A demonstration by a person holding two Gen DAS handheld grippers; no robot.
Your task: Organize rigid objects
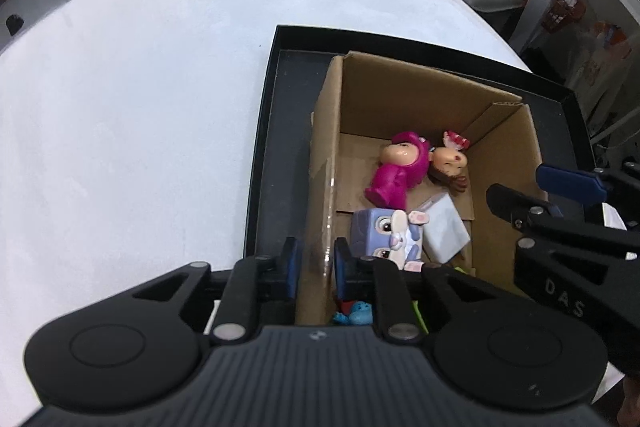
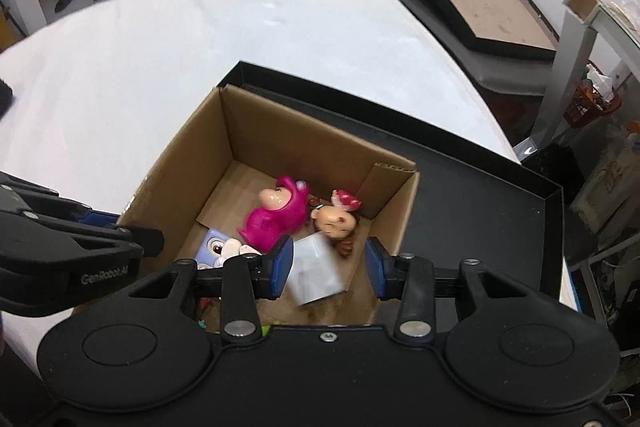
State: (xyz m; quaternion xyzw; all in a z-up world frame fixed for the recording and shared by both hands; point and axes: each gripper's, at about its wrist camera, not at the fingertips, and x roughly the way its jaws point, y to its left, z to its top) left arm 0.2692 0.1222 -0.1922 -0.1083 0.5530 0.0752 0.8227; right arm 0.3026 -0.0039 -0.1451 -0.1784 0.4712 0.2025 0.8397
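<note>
- White table [image 1: 140, 107] carries a black tray [image 2: 480, 179], with a cardboard box [image 2: 256, 115] standing inside.
- Left gripper [image 1: 316, 263] pinches the box's left wall, fingers narrow.
- Right gripper [image 2: 330, 265] hangs over the box, fingers wide, holding nothing.
- Pink figurine [image 2: 276, 215], brown-haired doll [image 2: 334, 223] and white block [image 2: 316, 269] lie together on the box floor.

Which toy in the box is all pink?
The hooded doll in the cardboard box is all pink. The doll beside it has brown hair, and the purple block toy has big eyes.
</note>
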